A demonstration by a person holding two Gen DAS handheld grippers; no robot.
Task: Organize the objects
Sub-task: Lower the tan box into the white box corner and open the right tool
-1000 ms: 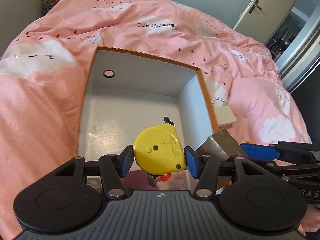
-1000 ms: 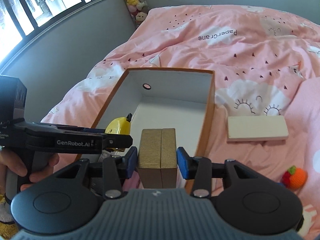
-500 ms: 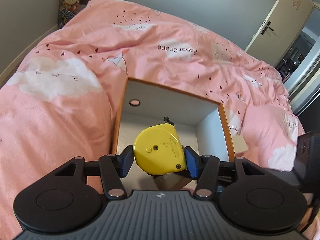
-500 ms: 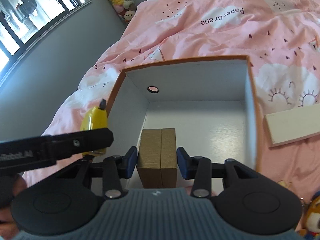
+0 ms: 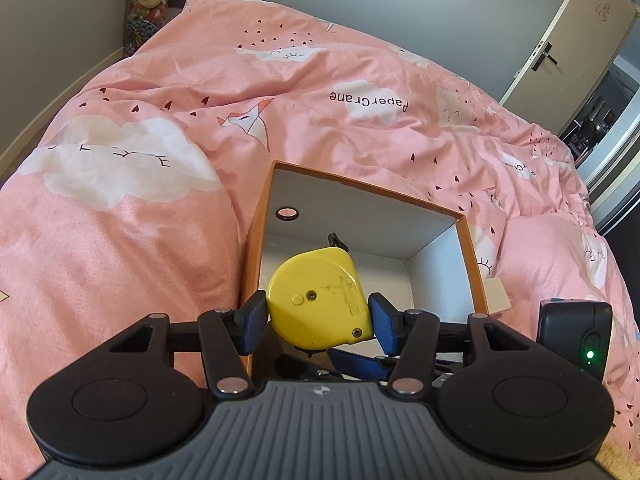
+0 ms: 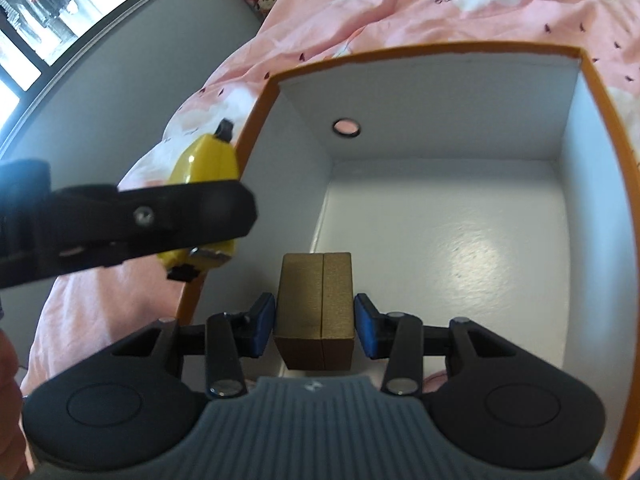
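Left wrist view: left gripper (image 5: 317, 318) clamps a yellow tape measure (image 5: 320, 304), pads on both flanks, held above the near-left rim of the orange box (image 5: 474, 272), which sits on the pink duvet (image 5: 120, 240). Right wrist view: right gripper (image 6: 315, 324) grips a brown block (image 6: 316, 312) over the box's white floor, near the left wall. Judgement: lower the block until it rests flat before letting go; keep the tape measure off to the left so the tools don't collide
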